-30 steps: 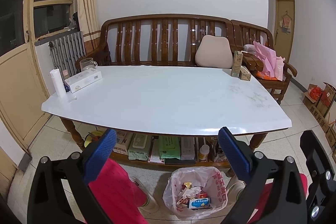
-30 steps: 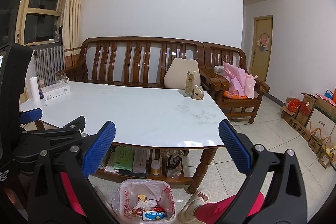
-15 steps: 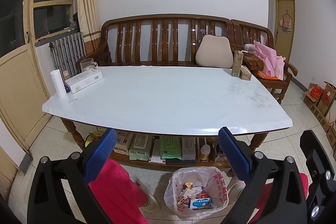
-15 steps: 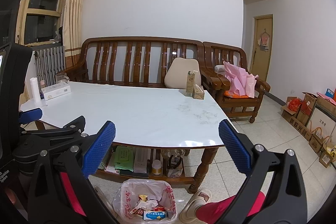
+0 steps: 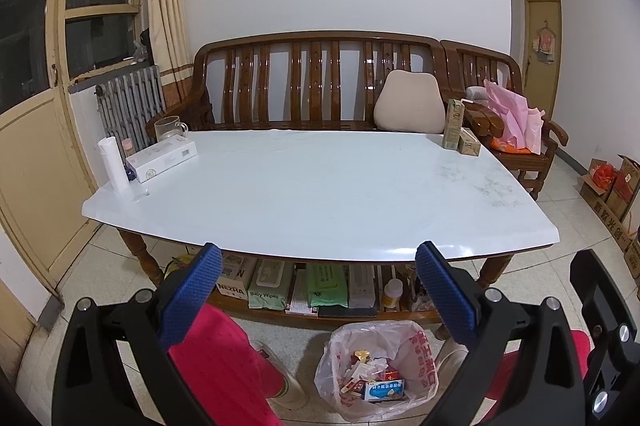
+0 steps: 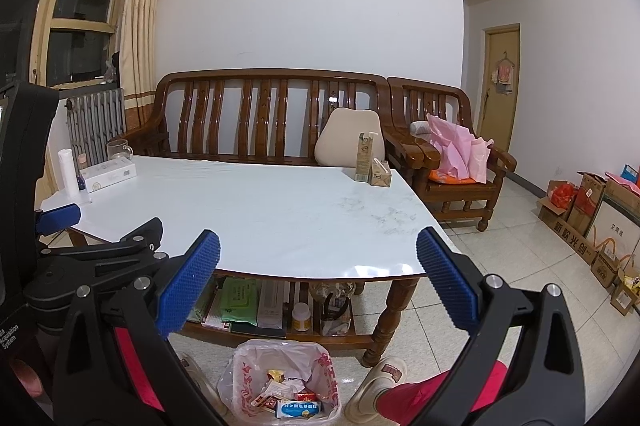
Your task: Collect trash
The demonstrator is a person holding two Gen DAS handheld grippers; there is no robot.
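A white plastic trash bag [image 5: 416, 350] [image 6: 244, 382] stands on the floor in front of the table, holding wrappers and a small blue box [image 5: 383, 389]. My left gripper [image 5: 318, 292] hangs open above and before the bag, nothing between its blue pads. My right gripper [image 6: 318, 280] is open too, and empty, just to the right of the left one. On the white table [image 5: 312, 186] stand two drink cartons [image 5: 454, 124] at the far right corner, and at the left a white flat box [image 5: 162, 155], a paper roll [image 5: 113, 164] and a glass mug [image 5: 168, 127].
A wooden bench [image 5: 316, 82] with a beige cushion [image 5: 410, 106] runs behind the table; a chair with pink bags [image 5: 514, 114] is on the right. The shelf under the table holds wipes packs [image 5: 326, 284]. Red-trousered legs [image 5: 220, 366] flank the bag. Cardboard boxes [image 6: 588, 210] line the right wall.
Both views have drifted very slightly; the grippers stay open and empty, and nothing on the table or in the bag has moved.
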